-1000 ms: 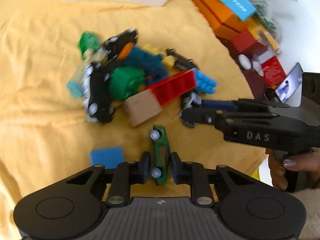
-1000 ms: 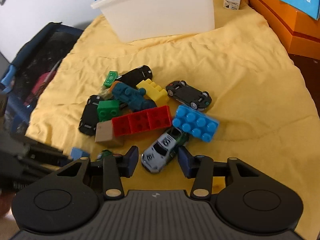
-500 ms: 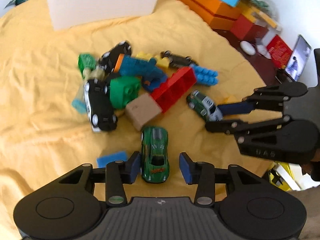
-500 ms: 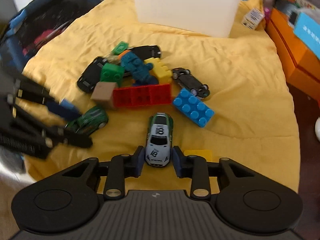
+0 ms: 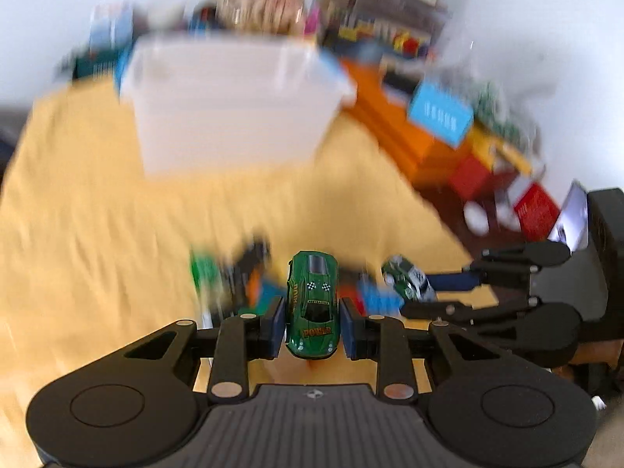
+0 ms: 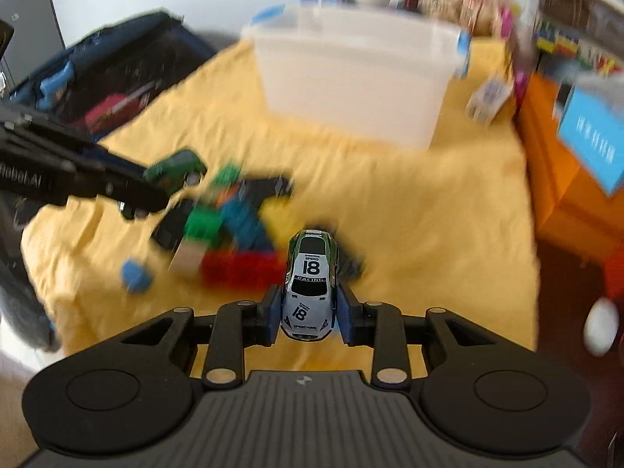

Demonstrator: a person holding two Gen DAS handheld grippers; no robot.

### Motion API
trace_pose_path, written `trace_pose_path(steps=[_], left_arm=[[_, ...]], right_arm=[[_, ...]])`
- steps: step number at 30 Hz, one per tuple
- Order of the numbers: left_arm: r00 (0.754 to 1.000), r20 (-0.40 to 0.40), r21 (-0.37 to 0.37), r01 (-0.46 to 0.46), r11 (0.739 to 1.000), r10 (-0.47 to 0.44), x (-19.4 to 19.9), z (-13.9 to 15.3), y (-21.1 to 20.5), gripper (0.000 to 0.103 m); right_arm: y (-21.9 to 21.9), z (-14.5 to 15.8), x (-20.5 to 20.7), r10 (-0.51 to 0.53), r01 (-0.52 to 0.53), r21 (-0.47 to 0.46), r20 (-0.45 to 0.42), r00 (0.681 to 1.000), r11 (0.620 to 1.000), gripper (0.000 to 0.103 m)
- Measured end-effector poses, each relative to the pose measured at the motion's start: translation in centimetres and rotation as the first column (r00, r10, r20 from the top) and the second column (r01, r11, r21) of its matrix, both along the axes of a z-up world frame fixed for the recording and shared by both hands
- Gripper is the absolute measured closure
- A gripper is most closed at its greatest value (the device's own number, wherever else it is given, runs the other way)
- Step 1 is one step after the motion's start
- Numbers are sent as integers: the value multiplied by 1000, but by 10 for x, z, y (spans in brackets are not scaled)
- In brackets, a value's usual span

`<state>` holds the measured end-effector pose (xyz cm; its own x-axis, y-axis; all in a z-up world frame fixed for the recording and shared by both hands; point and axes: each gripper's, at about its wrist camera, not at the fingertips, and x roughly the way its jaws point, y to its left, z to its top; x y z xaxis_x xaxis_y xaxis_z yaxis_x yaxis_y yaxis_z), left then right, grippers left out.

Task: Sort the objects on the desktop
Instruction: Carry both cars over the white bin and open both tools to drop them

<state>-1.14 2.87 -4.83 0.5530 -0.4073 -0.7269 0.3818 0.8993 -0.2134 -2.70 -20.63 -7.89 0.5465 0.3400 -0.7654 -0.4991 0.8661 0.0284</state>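
Left wrist view: left gripper [image 5: 312, 321] clamped on green toy car [image 5: 312, 304], raised over the yellow cloth, white bin [image 5: 234, 117] far ahead. Right wrist view: right gripper [image 6: 308, 312] clamped on white number-18 car [image 6: 310, 286], above the block pile [image 6: 234, 234]. Carry step, apparently; next move calls for reaching over the bin rim before releasing.

Toy pile [image 6: 234, 226] lies on cloth [image 6: 409, 214] before bin [image 6: 358, 78].
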Motion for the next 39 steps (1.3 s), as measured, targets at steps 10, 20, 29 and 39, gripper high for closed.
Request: trace_pose_path(steps=[10, 20, 29, 39], left_arm=[[952, 299, 84, -100, 991, 71, 118, 70, -12, 70], [960, 255, 96, -148, 984, 119, 199, 41, -4, 70], [972, 202, 18, -124, 992, 118, 190, 33, 14, 69], [996, 78, 120, -52, 991, 42, 73, 1, 32, 66]], right_arm=[[9, 72, 116, -81, 60, 90, 264, 961, 994, 70], [25, 49, 198, -167, 144, 109, 246, 955, 984, 68], [7, 46, 193, -175, 133, 197, 213, 961, 971, 68], [-17, 24, 97, -73, 59, 152, 85, 994, 987, 67]])
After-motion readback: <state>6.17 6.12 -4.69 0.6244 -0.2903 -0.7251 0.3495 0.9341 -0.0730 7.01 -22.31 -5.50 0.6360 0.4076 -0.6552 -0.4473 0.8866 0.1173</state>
